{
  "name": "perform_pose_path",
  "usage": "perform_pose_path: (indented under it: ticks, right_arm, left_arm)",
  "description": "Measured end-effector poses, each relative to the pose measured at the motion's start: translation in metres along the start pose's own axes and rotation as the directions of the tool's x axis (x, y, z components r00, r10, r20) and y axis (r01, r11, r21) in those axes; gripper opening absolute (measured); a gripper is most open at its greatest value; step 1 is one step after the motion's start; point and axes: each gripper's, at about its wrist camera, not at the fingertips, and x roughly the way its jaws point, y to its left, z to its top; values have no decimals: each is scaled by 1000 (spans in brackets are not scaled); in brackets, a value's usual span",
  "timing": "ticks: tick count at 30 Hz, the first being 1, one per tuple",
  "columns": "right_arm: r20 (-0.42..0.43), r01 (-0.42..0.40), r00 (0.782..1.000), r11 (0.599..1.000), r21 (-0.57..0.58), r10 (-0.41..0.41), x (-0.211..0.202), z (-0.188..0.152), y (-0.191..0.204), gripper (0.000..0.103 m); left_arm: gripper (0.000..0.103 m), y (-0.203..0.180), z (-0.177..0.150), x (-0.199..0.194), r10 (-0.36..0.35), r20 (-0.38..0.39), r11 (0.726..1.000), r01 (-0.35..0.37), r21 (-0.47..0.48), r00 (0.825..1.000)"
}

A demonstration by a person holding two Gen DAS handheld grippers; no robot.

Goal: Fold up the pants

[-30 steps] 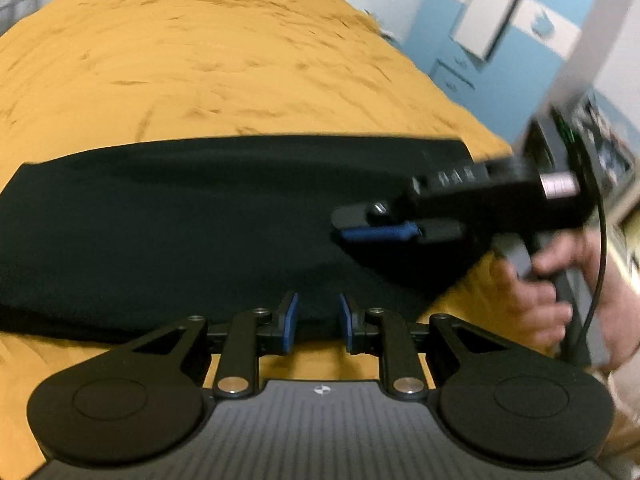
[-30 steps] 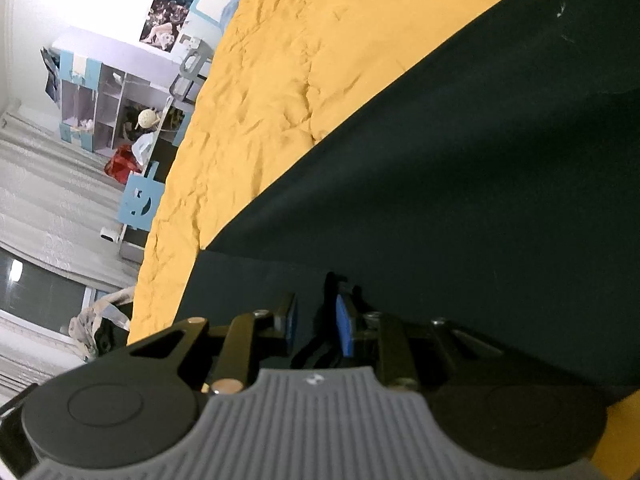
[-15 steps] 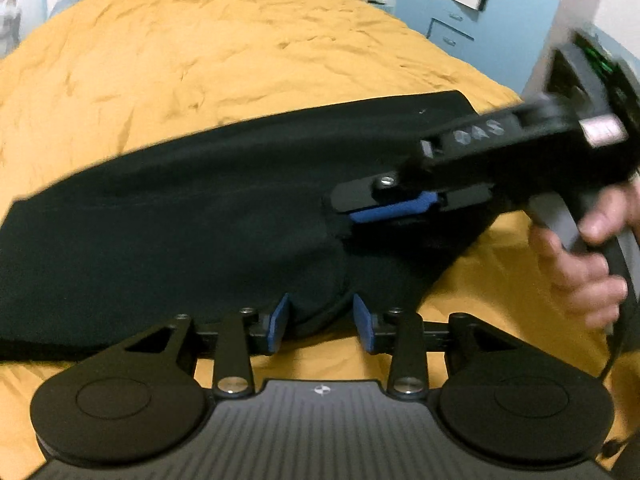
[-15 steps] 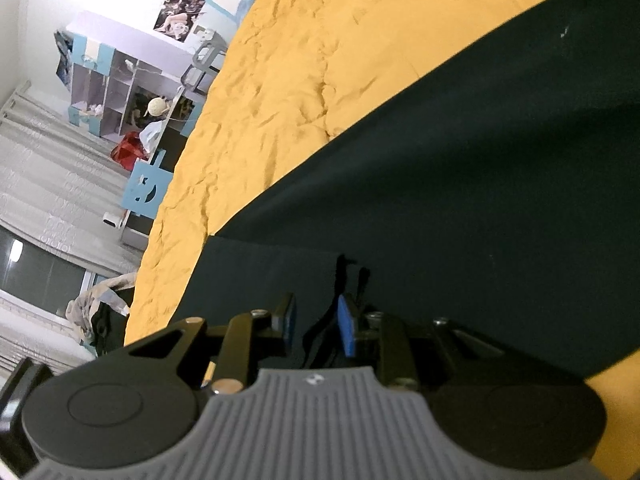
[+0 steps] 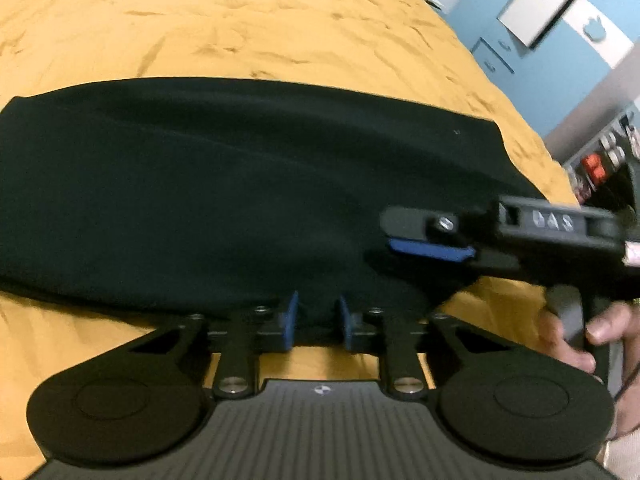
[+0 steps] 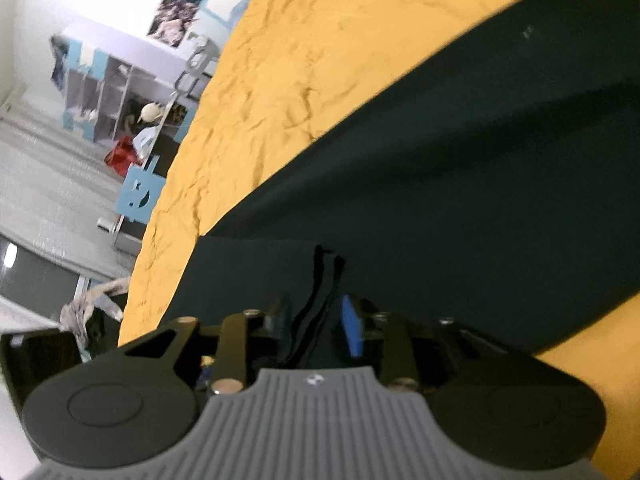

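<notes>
Black pants [image 5: 224, 184] lie flat across an orange bedspread [image 5: 240, 20]. My left gripper [image 5: 317, 320] is at their near edge. Its jaws are closing, and a bunch of black cloth fills the gap between the blue pads. My right gripper [image 5: 424, 240] comes in from the right over the pants' end, held by a hand [image 5: 568, 344]. In the right wrist view the right gripper [image 6: 316, 324] has its jaws opening. A loose ridge of the pants [image 6: 460, 184] stands between them, clear of the blue pad [image 6: 352, 330].
The bedspread [image 6: 304, 60] reaches far beyond the pants. Blue and white cabinets [image 5: 560, 40] stand past the bed's right side. A shelf unit [image 6: 108, 92] and a blue panel [image 6: 138, 196] stand on the floor beyond the bed's edge.
My left jaws spread around the pants' near edge, then narrowed onto it. My right jaws widened, and the cloth ridge between them slackened. The right gripper kept its place.
</notes>
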Motion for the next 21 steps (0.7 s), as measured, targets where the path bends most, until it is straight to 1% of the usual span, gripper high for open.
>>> perform_pose_path:
  ticks: [4, 6, 8, 10, 12, 13, 14, 16, 19, 21]
  right_arm:
    - [-30, -26, 999, 997, 75, 28, 18, -1, -6, 37]
    - [-39, -24, 999, 997, 77, 27, 25, -1, -4, 37]
    - [-44, -24, 999, 997, 69, 27, 33, -2, 0, 36]
    - [-50, -27, 998, 998, 64, 30, 39, -1, 2, 27]
    - [-55, -31, 998, 997, 71, 35, 42, -1, 2, 10]
    - [-58, -34, 998, 997, 72, 39, 43, -1, 2, 5]
    - [-58, -42, 997, 997, 70, 46, 43, 0, 4, 0]
    - [-48, -43, 998, 998, 39, 45, 39, 1, 12, 0]
    - [-37, -62, 997, 998, -33, 60, 29, 8, 33, 0]
    - [-39, -62, 998, 993, -104, 59, 19, 18, 54, 0]
  left_arm:
    - [18, 2, -1, 2, -25, -11, 1000, 25, -13, 1000]
    - [18, 5, 0, 3, -50, -13, 998, 50, -36, 999]
    - [18, 7, -1, 4, -59, -13, 998, 59, -38, 998]
    - [18, 7, -1, 4, -60, -10, 998, 59, -36, 998]
    - [17, 7, -1, 2, -63, -4, 997, 63, -43, 998]
    - [17, 7, -1, 1, -65, 0, 997, 65, -46, 998]
    - [17, 8, -1, -2, -71, 9, 996, 72, -48, 997]
    - [17, 8, -2, -11, -80, 31, 995, 81, -49, 996]
    - [18, 15, -3, -37, -67, 115, 996, 74, -57, 991]
    - [19, 24, -2, -57, -33, 179, 996, 48, -80, 983]
